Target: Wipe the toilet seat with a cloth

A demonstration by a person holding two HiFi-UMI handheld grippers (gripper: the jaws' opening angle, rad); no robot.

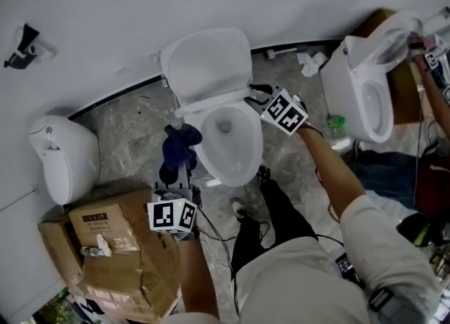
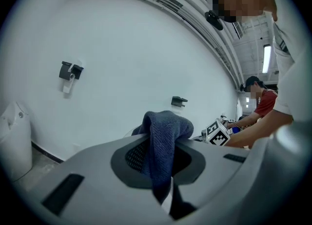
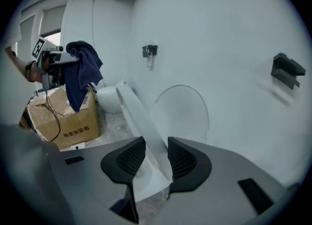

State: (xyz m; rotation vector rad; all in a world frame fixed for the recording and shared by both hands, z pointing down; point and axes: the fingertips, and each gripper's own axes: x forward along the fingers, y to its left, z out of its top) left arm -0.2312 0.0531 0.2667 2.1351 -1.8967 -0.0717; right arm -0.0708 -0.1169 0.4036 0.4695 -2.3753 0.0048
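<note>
Between the pads of the right gripper stands the edge of the white seat. It fills the gap, so the jaws are clamped on it. The seat is tilted up off the bowl, with the lid upright near the wall behind it. At the left gripper the jaws are pinched on a dark blue cloth, which bunches over their tips and hangs down. That cloth is held in the air off the left side of the toilet, apart from the seat. Outward from there, a crumpled cardboard box sits on the grey stone floor just beside the left hand, with a rounded white fixture beyond it by the wall. A second toilet stands to the right, where another person's arm reaches in.
</note>
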